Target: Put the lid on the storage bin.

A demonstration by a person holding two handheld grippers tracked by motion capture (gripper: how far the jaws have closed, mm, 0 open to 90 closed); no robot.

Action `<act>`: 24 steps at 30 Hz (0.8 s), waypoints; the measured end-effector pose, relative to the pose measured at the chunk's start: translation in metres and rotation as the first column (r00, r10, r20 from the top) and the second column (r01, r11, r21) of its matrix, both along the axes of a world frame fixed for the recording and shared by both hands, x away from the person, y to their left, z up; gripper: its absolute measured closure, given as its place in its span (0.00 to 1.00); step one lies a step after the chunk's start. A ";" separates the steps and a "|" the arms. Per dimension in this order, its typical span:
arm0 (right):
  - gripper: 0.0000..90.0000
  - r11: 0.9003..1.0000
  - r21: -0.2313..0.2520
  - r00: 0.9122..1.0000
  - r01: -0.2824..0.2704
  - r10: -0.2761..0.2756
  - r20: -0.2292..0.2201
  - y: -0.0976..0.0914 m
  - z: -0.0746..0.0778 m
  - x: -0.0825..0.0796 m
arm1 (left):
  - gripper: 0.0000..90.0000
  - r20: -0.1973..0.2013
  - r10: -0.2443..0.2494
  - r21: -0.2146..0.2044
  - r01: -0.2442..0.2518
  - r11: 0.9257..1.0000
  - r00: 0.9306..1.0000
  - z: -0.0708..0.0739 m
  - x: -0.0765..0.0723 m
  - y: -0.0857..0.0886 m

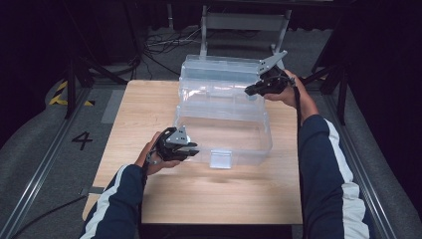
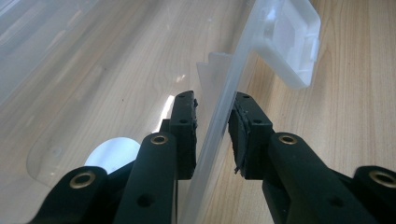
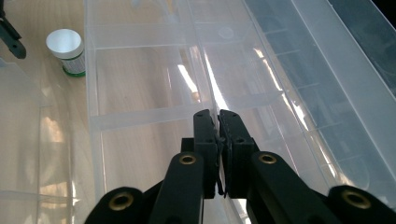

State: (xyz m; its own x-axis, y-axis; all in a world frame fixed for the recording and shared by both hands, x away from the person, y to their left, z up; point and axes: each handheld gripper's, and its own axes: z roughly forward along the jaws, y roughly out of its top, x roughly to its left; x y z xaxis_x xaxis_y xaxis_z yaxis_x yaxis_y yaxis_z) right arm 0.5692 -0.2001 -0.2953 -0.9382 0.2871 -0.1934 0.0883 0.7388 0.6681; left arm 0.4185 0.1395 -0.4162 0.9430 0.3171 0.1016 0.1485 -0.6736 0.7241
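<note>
we work on a clear plastic box (image 1: 224, 134) that stands open in the middle of the wooden table (image 1: 149, 109), with its lid (image 1: 219, 67) leaning back on the far side. inside the box sits a clear tray (image 3: 149, 93) with dividers, raised toward the back. our left gripper (image 1: 191, 148) stays at the near left corner of the box, and in the left gripper view its two jaws stand on both sides of the front wall (image 2: 224, 107), one inside and one outside. the pads look very near to the wall, and the outer one seems to touch it, but we cannot tell if they really press, so we judge it is a light hold to keep the box from sliding. the white latch (image 2: 292, 44) of the box hangs on the same wall a little further. our right gripper (image 1: 251, 90) reaches to the far right part of the box, and in the right gripper view its jaws are clenched on a thin divider wall (image 3: 210, 88) of the tray. we think this grip is there to lift or move the tray while the other hand keeps the box still. a small white jar (image 3: 67, 51) with a green band stands on the table just beside the box, not touched by anything.
</note>
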 end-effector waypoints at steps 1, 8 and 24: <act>0.97 1.000 -0.002 1.000 -0.005 0.005 0.006 0.000 0.000 0.000 | 0.81 -0.001 -0.001 -0.001 0.001 1.000 1.000 0.000 0.000 0.000; 0.98 1.000 -0.008 0.999 -0.026 0.027 0.023 0.002 0.004 -0.008 | 0.81 -0.013 0.011 -0.002 -0.011 1.000 1.000 0.000 -0.001 -0.001; 0.99 0.999 -0.008 0.998 -0.052 0.052 0.041 0.005 0.007 -0.017 | 0.81 -0.006 0.023 -0.008 -0.023 1.000 1.000 -0.001 -0.005 -0.003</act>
